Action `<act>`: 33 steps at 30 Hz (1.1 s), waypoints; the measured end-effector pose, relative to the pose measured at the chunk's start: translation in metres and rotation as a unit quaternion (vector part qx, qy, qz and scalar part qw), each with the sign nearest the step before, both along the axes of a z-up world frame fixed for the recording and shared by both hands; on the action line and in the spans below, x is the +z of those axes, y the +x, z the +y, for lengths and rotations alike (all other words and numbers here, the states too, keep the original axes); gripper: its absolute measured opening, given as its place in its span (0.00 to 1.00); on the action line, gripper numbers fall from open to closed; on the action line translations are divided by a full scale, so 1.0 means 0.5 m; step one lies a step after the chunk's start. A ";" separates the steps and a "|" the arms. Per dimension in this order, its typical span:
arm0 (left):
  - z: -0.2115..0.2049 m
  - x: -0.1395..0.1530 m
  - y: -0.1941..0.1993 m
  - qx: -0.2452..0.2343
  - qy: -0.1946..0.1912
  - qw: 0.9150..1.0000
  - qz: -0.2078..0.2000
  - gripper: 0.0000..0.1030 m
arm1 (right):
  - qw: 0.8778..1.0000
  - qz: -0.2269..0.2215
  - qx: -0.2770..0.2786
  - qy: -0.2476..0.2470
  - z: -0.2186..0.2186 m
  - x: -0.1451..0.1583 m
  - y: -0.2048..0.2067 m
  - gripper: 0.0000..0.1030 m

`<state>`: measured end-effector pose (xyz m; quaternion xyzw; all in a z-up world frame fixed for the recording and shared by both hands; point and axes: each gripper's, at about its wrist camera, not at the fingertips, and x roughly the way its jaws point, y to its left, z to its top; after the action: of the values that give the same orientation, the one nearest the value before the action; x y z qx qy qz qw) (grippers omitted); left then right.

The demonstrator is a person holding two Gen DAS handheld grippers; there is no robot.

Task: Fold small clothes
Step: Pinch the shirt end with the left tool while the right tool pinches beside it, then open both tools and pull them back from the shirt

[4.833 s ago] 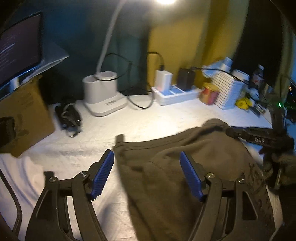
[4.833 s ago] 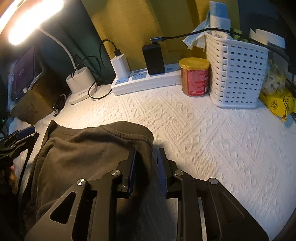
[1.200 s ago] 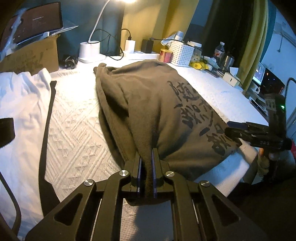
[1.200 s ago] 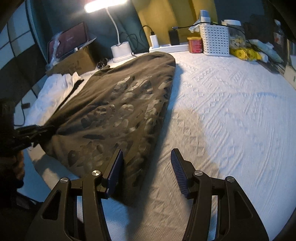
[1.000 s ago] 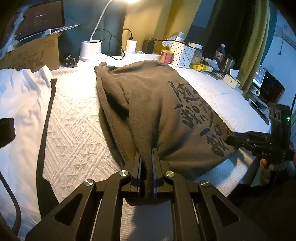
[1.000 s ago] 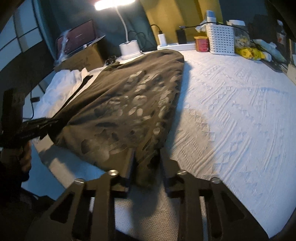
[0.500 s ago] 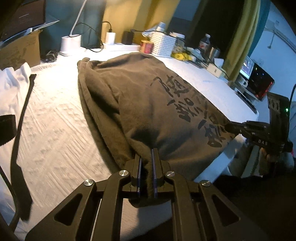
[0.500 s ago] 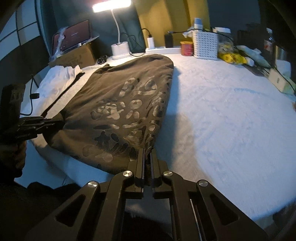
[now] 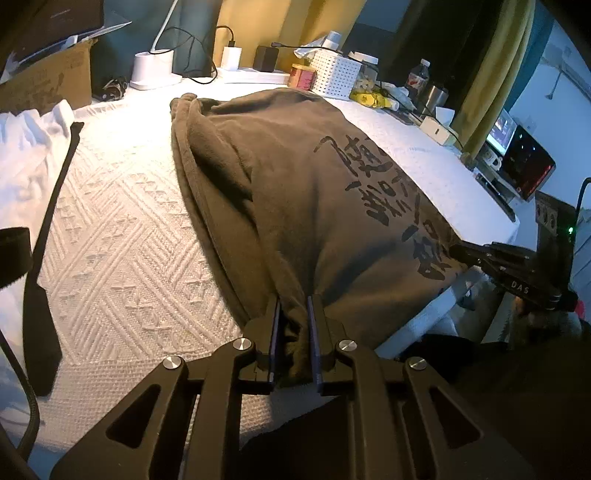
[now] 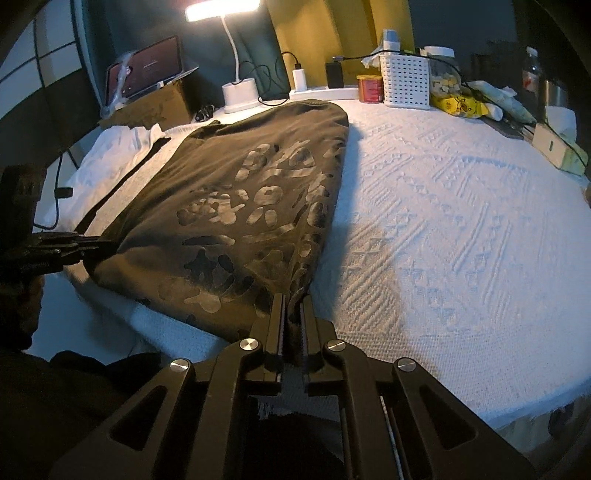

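Setting: dim room, one lamp at the far edge; worktop under a white textured cover, lit so I can read the cloth.

Item 1, far-left corner: cardboard box carrying a screen, and white garments beside it, probably waiting their turn.

Item 2, left hand-held gripper: olive sweatshirt bunched between its jaws at the near-left hem corner; the jaws are easing apart, cloth between them.

Item 3, the sweatshirt: lies lengthwise from near edge to far edge, printed side up, already narrowed to a long strip, hem overhanging the near edge. I judge both corners are held to keep it taut and straight.

Item 4, right hand-held gripper: clamped tight on the near-right hem corner.

Item 5, far-right corner: white basket, red tin, clear of the folding area.
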<state>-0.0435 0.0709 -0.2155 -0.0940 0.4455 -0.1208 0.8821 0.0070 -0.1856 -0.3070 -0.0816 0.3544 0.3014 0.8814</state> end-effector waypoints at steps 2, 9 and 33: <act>0.000 0.000 -0.001 -0.003 0.003 1.000 0.004 0.14 | 1.000 0.003 0.004 -0.003 -0.001 0.001 0.000 0.07; 0.002 0.011 -0.006 0.009 0.016 1.000 0.018 0.24 | 0.999 0.031 0.012 0.000 -0.014 0.007 0.001 0.08; -0.001 0.076 0.102 0.054 0.048 0.997 -0.011 0.67 | 0.999 0.037 -0.005 -0.002 -0.050 0.045 0.090 0.53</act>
<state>0.0075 0.0704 -0.1774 -0.0739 0.4350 -0.0528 0.8958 0.0519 -0.2107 -0.2845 -0.0700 0.3881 0.2989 0.8690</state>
